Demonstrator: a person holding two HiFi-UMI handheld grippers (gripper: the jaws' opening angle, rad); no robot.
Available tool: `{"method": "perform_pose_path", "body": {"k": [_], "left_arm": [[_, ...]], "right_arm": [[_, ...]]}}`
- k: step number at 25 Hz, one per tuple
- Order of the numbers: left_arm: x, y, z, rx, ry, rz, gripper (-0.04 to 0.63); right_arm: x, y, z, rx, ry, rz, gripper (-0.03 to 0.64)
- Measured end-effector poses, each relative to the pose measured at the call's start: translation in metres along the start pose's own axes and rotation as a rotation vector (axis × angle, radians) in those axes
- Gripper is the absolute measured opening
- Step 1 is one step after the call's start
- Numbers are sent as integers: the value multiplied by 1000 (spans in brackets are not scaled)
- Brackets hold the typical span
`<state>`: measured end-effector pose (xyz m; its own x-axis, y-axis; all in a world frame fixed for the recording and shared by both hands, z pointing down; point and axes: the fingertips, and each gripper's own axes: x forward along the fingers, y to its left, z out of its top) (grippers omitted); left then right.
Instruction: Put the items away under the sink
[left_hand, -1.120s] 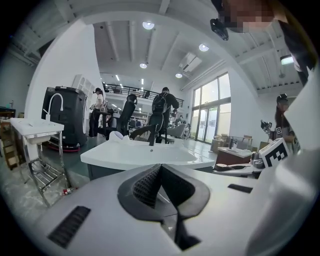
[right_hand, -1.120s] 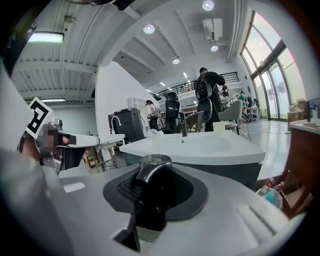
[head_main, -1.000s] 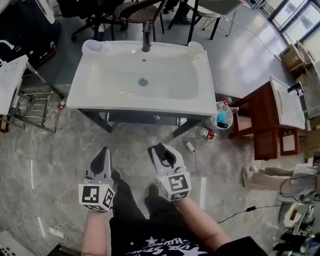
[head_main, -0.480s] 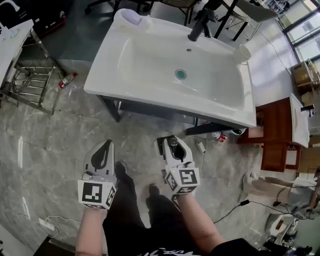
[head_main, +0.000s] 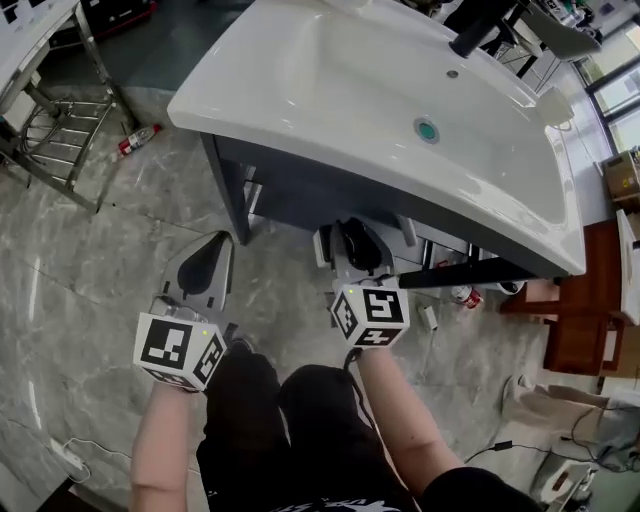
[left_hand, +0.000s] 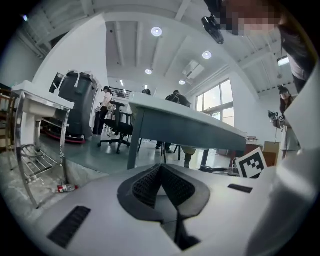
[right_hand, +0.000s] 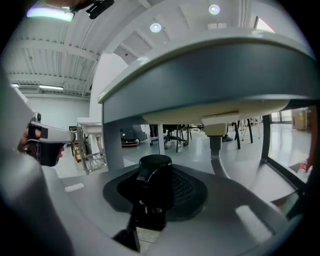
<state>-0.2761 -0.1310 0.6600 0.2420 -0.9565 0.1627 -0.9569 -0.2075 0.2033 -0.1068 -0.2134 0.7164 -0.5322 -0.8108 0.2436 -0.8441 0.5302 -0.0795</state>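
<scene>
From the head view's centre, the sink (head_main: 300, 90) spans 11 to 2 o'clock, the left gripper (head_main: 217, 248) and right gripper (head_main: 352, 232), a container (head_main: 360, 252) between its jaws, lie side by side before its front edge, the rack (head_main: 50, 140) and floor bottle (head_main: 138, 139) stand at 10 o'clock, and the cabinet (head_main: 575, 325) at 3 o'clock.

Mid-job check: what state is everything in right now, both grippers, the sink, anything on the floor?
left gripper: shut, nothing between its fingers.
right gripper: shut on the black bottle.
black bottle: gripped, cap on.
sink: basin empty, no water running.
small red bottle: lying on its side on the floor.
</scene>
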Motion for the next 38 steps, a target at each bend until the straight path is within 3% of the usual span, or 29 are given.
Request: {"method": "perform_pose_path", "body": {"k": [4,11,17,23,29,38], "left_arm": [[18,26,-24,-28,-30,-26,9],[51,54,-63,105,-30,8,9],[62,62,-83,105,-55,19,9],[67,63,-87,104,-92,15,9],[75,59,-86,111,-87,20,9],[76,48,-85,123,-99,16,9]], "right_arm": [[50,-3,-9,16,-68,26,92],[102,-8,-6,-50,-154,47,92],[132,-22,-3,-95,-168,22,92],[160,-47,9,-69,-168,-38,92],[174,-51,13,-127,-172,-67,92],[168,-51,5,-63,-232,-4,102]]}}
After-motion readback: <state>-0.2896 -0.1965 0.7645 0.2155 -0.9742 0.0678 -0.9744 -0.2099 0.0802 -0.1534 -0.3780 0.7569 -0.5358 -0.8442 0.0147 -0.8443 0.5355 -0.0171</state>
